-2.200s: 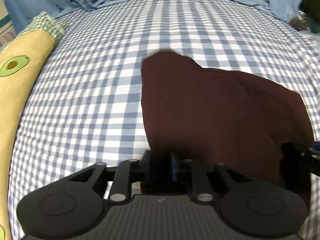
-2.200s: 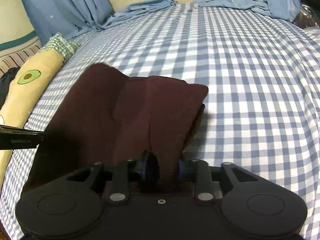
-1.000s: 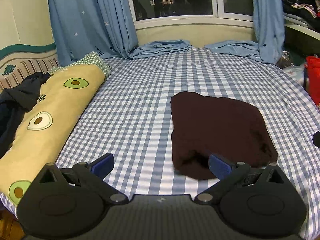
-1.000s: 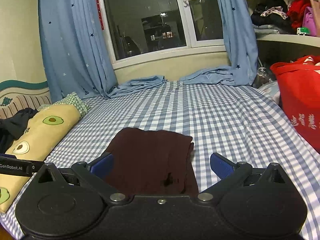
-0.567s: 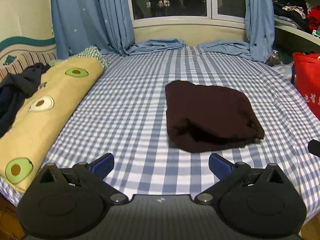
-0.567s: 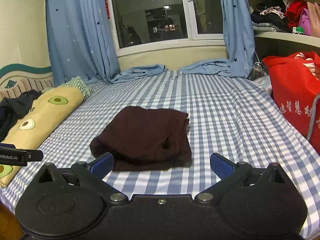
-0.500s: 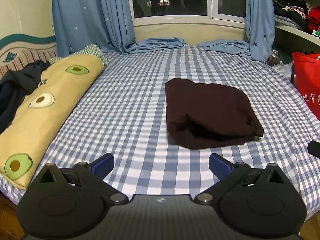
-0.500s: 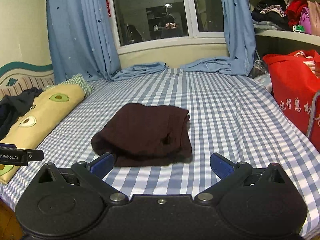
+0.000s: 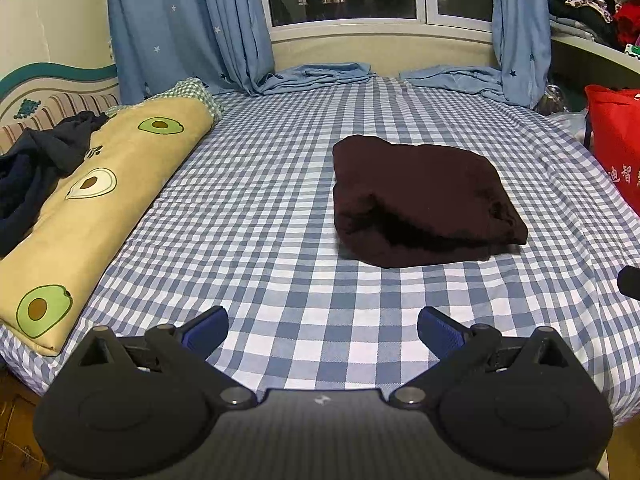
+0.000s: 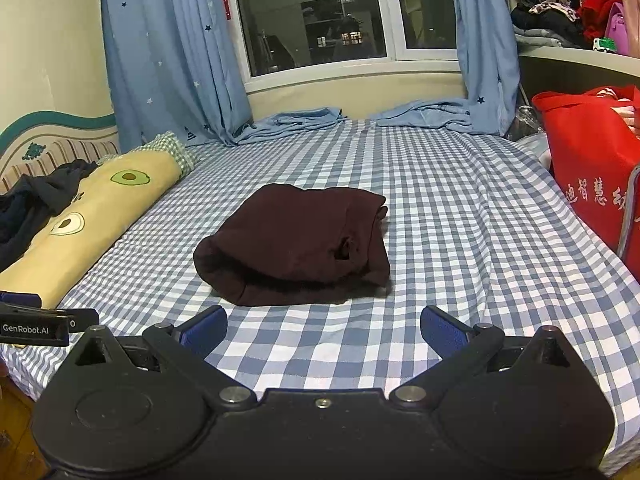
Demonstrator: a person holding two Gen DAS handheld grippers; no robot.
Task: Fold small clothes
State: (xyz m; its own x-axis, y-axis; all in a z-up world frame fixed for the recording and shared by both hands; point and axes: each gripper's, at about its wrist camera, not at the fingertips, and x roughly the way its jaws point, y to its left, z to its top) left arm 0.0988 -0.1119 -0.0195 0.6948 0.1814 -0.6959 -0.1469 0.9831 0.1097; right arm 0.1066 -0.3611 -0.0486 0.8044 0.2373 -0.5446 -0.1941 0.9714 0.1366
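A dark maroon garment (image 9: 420, 196) lies folded into a thick bundle on the blue checked bed sheet (image 9: 260, 216). In the right wrist view the same garment (image 10: 296, 244) sits in the middle of the bed, its rounded fold facing me. My left gripper (image 9: 322, 330) is open, held near the bed's front edge, well short of the garment, nothing between its blue pads. My right gripper (image 10: 323, 330) is open too and empty, just in front of the bundle. The left gripper's body (image 10: 36, 322) shows at the left edge of the right wrist view.
A long yellow avocado-print pillow (image 9: 92, 200) lies along the left side, dark clothes (image 9: 28, 168) heaped beside it. A red bag (image 10: 592, 172) stands at the bed's right edge. Blue curtains (image 10: 168, 60) trail onto the far end under the window.
Both grippers were shut on the maroon garment, then let go, opened and pulled back toward the bed's front edge. The garment now rests folded; over the last half second little has moved.
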